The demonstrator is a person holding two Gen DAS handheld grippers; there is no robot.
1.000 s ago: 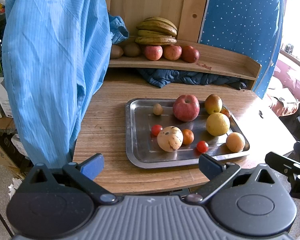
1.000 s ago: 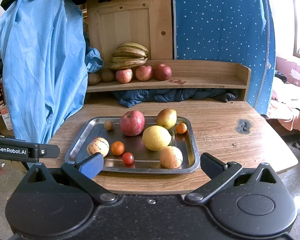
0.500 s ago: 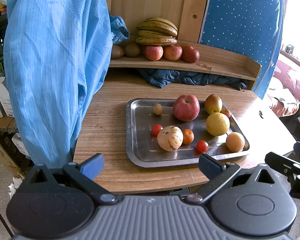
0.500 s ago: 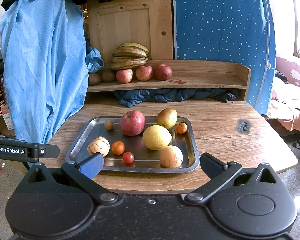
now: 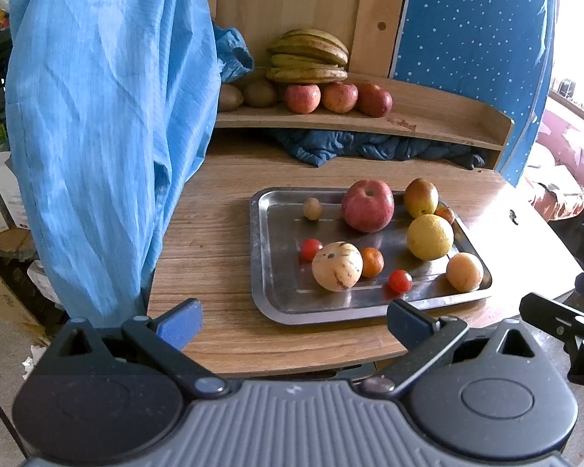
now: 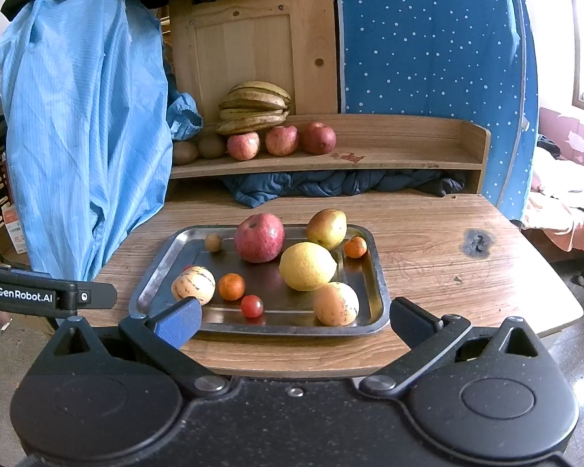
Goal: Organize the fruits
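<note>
A steel tray [image 5: 270, 272] [image 6: 377, 272] on the wooden table holds a red apple [image 5: 367, 205] [image 6: 259, 237], a lemon [image 5: 430, 236] [image 6: 308, 266], a striped pale melon [image 5: 336, 266] [image 6: 193, 285], a yellow-red apple [image 6: 326, 228], a peach-coloured fruit [image 6: 335, 303], small oranges and cherry tomatoes. Bananas [image 5: 307, 56] [image 6: 256, 111], apples and kiwis lie on the back shelf [image 6: 389, 157]. My left gripper [image 5: 292, 321] is open and empty at the table's front edge. My right gripper [image 6: 294, 321] is open and empty before the tray.
A blue garment [image 5: 97, 136] hangs at the left beside the table. A dark blue cloth [image 6: 331, 186] lies under the shelf. A blue dotted panel [image 6: 428, 39] stands behind at the right. The table [image 6: 447, 264] has a burn mark at the right.
</note>
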